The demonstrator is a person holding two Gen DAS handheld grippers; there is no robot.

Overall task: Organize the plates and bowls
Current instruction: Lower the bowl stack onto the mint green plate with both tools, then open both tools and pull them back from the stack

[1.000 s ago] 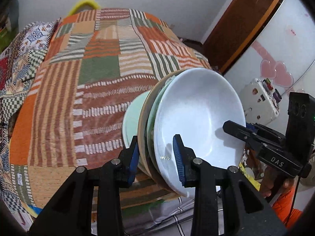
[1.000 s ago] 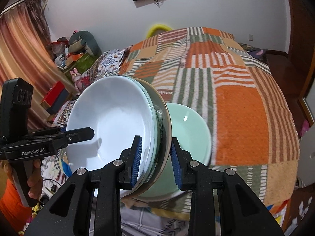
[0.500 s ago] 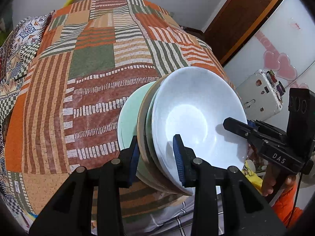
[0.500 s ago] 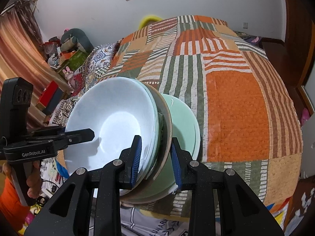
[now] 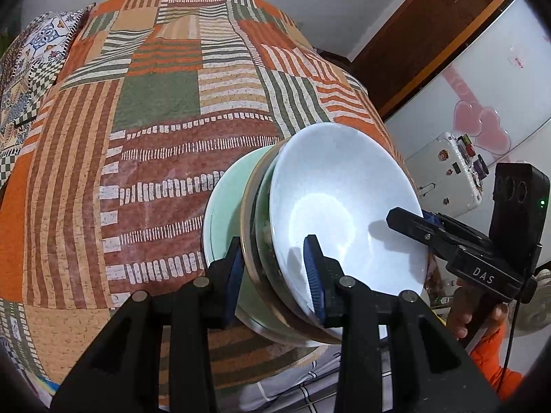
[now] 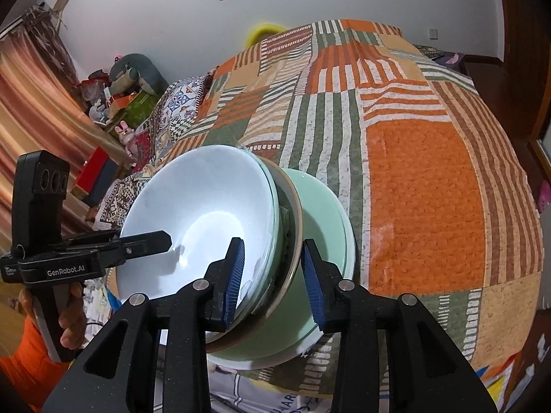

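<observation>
Claws (image 5: 275, 272) (image 6: 273, 270) clamp the bowl stack (image 5: 344, 213) — over a green plate (image 6: 330, 206).

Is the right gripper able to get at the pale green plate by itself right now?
Probably not: the right gripper straddles the white bowl and brown-rimmed dish stacked on the pale green plate, which block it.

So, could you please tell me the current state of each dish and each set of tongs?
White bowl: topmost, tilted, gripped.
Brown-rimmed plate: under it, tilted, gripped.
Green plate: beneath the stack, outside both grips.
Left tongs: shut on the stack.
Right tongs: shut on the stack.
</observation>
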